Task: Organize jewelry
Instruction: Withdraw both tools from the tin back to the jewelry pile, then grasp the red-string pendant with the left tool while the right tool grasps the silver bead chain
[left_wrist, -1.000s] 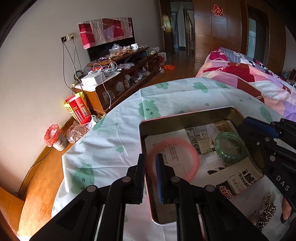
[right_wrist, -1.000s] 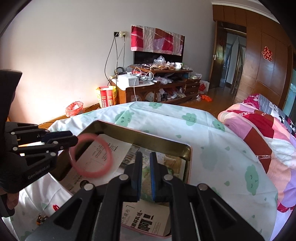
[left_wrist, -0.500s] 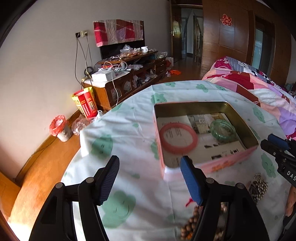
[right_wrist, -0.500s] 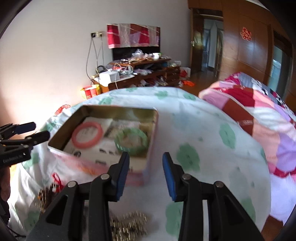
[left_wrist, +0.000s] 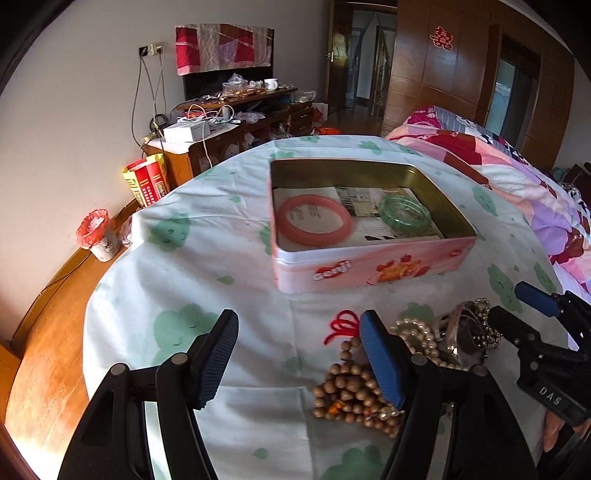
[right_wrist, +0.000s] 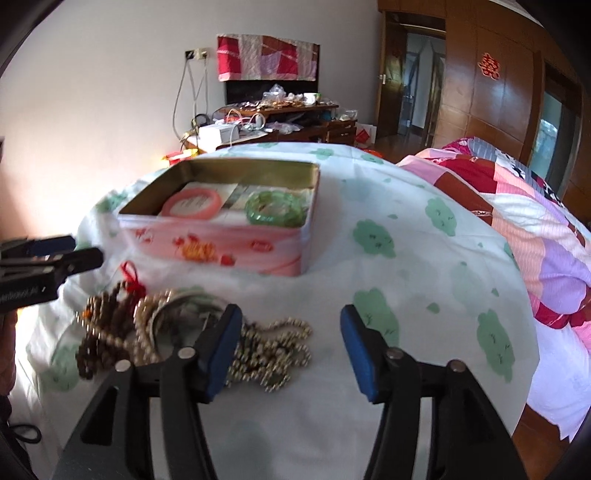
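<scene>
Both tongs are empty with jaws wide apart. A second ago each was pinched on a bangle over the tin; half a second ago they'd let go and were backing off. Now I've got them pulled back to the near side of the table.

Left gripper (left_wrist: 297, 354) hangs low over the cloth, its right finger just beside the wooden bead string (left_wrist: 351, 387). Right gripper (right_wrist: 290, 347) sits level over the pile, its left finger overlapping the metal bead chain (right_wrist: 273, 354); can't tell if it's touching.

Result: pink bangle (left_wrist: 313, 220) and green bangle (left_wrist: 405, 220) both lie flat inside the pink tin (left_wrist: 369, 266), side by side on the paper liner, apart from each other. Two pieces filed.

Still loose on the tablecloth (left_wrist: 207, 236), in front of the tin: wooden beads with red tassel (left_wrist: 341, 326), pearl strand (left_wrist: 413, 334), a silvery bracelet, the chain. All tangled together, so my guess is the next grab needs one strand separated cleanly or the whole clump lifts.
</scene>
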